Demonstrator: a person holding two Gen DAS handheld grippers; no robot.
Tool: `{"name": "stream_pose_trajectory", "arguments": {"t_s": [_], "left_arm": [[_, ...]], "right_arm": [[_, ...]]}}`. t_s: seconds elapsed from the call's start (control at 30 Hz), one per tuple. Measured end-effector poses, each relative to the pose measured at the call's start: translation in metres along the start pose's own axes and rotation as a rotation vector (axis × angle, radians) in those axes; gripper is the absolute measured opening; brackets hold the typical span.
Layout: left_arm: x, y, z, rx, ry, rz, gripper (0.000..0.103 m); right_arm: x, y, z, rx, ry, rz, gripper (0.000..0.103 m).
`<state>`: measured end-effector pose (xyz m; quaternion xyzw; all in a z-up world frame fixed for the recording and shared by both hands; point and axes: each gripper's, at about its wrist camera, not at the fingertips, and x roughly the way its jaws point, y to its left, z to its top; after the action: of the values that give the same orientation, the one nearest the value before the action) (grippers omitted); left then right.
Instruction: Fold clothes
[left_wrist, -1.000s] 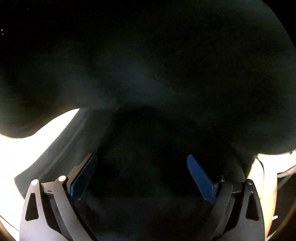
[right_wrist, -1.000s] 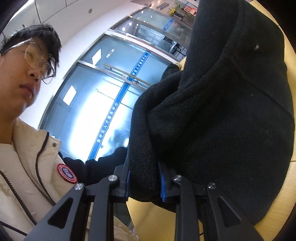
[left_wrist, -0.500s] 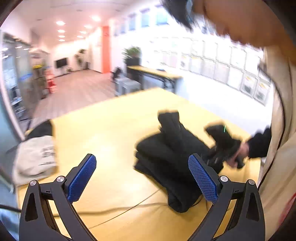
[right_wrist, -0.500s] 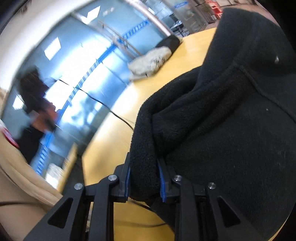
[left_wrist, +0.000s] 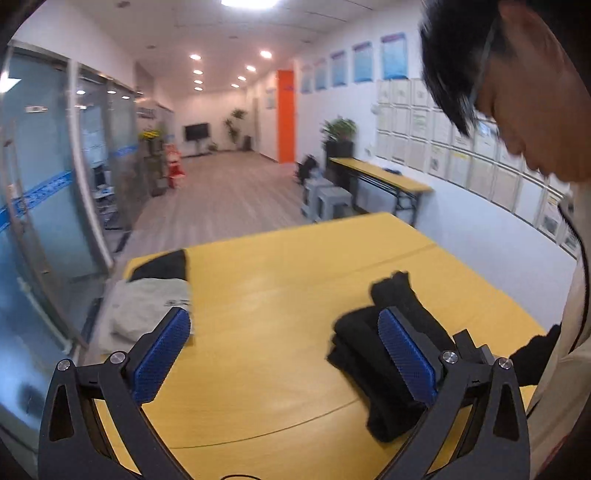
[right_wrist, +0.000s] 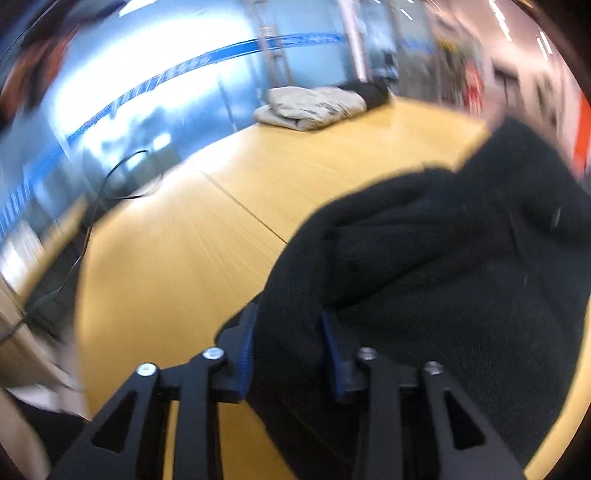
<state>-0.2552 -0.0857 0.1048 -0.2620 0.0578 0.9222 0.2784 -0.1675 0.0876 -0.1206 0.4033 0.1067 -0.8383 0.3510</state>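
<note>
A black fleece garment (right_wrist: 443, 266) lies bunched on the yellow table (right_wrist: 177, 258). My right gripper (right_wrist: 290, 350) is shut on a thick fold of its edge, low over the table. In the left wrist view the same garment (left_wrist: 402, 354) sits at the right, partly behind my right blue pad. My left gripper (left_wrist: 284, 354) is open and empty, held above the table, apart from the cloth.
A folded beige garment (left_wrist: 147, 310) and a folded black one (left_wrist: 162, 266) lie at the table's far left corner; both show in the right wrist view (right_wrist: 314, 105). A thin cable (right_wrist: 107, 184) runs off the table edge. The person's head and jacket fill the right (left_wrist: 535, 110).
My left gripper has pulled back from under the black fleece and now looks across the table, open. My right gripper has swung the held fleece down toward the table.
</note>
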Motion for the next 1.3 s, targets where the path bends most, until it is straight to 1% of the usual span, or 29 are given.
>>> {"name": "stream_pose_trajectory", "arguments": {"t_s": [0.03, 0.07, 0.1, 0.17, 0.27, 0.3, 0.33, 0.4, 0.43, 0.47, 0.5, 0.53, 0.57, 0.63, 0.67, 0.7, 0.73, 0.77, 0.83, 0.87, 0.9, 0.97, 1.0, 1.07, 1.13, 1.17, 1.2, 1.27, 1.3], "left_arm": [[0.027, -0.009, -0.006, -0.008, -0.006, -0.058, 0.103], [0.047, -0.016, -0.009, -0.017, -0.008, -0.11, 0.103], [0.067, -0.024, -0.012, -0.025, -0.01, -0.159, 0.103], [0.108, -0.043, -0.01, -0.016, -0.006, -0.248, 0.103], [0.162, -0.083, 0.002, 0.032, 0.002, -0.39, 0.103], [0.178, -0.099, 0.007, 0.06, 0.007, -0.454, 0.103], [0.202, -0.12, 0.01, 0.109, 0.016, -0.524, 0.103], [0.227, -0.155, 0.014, 0.204, 0.031, -0.601, 0.103], [0.247, -0.173, 0.011, 0.254, 0.046, -0.639, 0.103], [0.268, -0.189, 0.005, 0.303, 0.067, -0.66, 0.103], [0.286, -0.202, -0.001, 0.336, 0.101, -0.67, 0.103], [0.312, -0.212, -0.013, 0.36, 0.158, -0.683, 0.103], [0.339, -0.221, -0.03, 0.384, 0.231, -0.679, 0.103], [0.374, -0.23, -0.064, 0.433, 0.348, -0.654, 0.103], [0.379, -0.23, -0.075, 0.451, 0.36, -0.646, 0.103], [0.382, -0.23, -0.085, 0.468, 0.363, -0.639, 0.103], [0.386, -0.229, -0.095, 0.485, 0.365, -0.632, 0.103], [0.386, -0.226, -0.1, 0.476, 0.353, -0.635, 0.103], [0.387, -0.221, -0.103, 0.454, 0.351, -0.637, 0.103], [0.389, -0.221, -0.105, 0.455, 0.346, -0.634, 0.103], [0.392, -0.222, -0.11, 0.46, 0.336, -0.628, 0.103], [0.39, -0.226, -0.115, 0.477, 0.312, -0.607, 0.103], [0.388, -0.227, -0.116, 0.476, 0.303, -0.598, 0.103], [0.386, -0.227, -0.119, 0.463, 0.29, -0.584, 0.103], [0.386, -0.227, -0.123, 0.446, 0.278, -0.571, 0.103], [0.386, -0.228, -0.126, 0.446, 0.267, -0.565, 0.103], [0.387, -0.228, -0.129, 0.447, 0.256, -0.56, 0.103], [0.383, -0.229, -0.13, 0.447, 0.238, -0.552, 0.103], [0.378, -0.229, -0.128, 0.447, 0.233, -0.55, 0.103]], "right_arm": [[0.006, 0.024, -0.013, -0.085, -0.004, -0.051, 0.054], [0.006, 0.035, -0.02, -0.143, -0.007, -0.084, 0.064], [0.006, 0.046, -0.022, -0.184, -0.013, -0.11, 0.07], [0.005, 0.058, -0.024, -0.208, -0.029, -0.135, 0.074], [0.006, 0.059, -0.025, -0.179, -0.059, -0.128, 0.074], [0.005, 0.057, -0.026, -0.172, -0.072, -0.122, 0.074], [0.002, 0.056, -0.028, -0.172, -0.081, -0.116, 0.074], [-0.007, 0.056, -0.039, -0.21, -0.079, -0.1, 0.074], [-0.006, 0.057, -0.044, -0.227, -0.07, -0.081, 0.074], [-0.007, 0.058, -0.051, -0.243, -0.063, -0.057, 0.074], [-0.009, 0.058, -0.056, -0.255, -0.062, -0.05, 0.074], [-0.012, 0.058, -0.062, -0.262, -0.061, -0.042, 0.074], [-0.018, 0.056, -0.066, -0.256, -0.061, -0.037, 0.074], [-0.033, 0.049, -0.074, -0.216, -0.07, -0.043, 0.071], [-0.041, 0.045, -0.078, -0.195, -0.075, -0.058, 0.07], [-0.052, 0.041, -0.084, -0.171, -0.084, -0.101, 0.07], [-0.061, 0.038, -0.091, -0.155, -0.09, -0.159, 0.071], [-0.067, 0.036, -0.098, -0.149, -0.088, -0.258, 0.072], [-0.072, 0.034, -0.112, -0.172, -0.055, -0.531, 0.08], [-0.065, 0.033, -0.114, -0.198, -0.026, -0.622, 0.086], [-0.058, 0.032, -0.116, -0.224, 0.005, -0.691, 0.086], [-0.043, 0.031, -0.117, -0.27, 0.061, -0.696, 0.086], [-0.035, 0.033, -0.114, -0.294, 0.073, -0.691, 0.087], [-0.023, 0.032, -0.104, -0.312, 0.073, -0.735, 0.087], [-0.02, 0.02, -0.092, -0.245, 0.067, -0.761, 0.084], [-0.022, 0.013, -0.087, -0.193, 0.059, -0.762, 0.076], [-0.028, 0.003, -0.085, -0.121, 0.043, -0.744, 0.071], [-0.041, -0.014, -0.081, 0.015, 0.015, -0.707, 0.068], [-0.047, -0.018, -0.085, 0.059, 0.011, -0.696, 0.063]]}}
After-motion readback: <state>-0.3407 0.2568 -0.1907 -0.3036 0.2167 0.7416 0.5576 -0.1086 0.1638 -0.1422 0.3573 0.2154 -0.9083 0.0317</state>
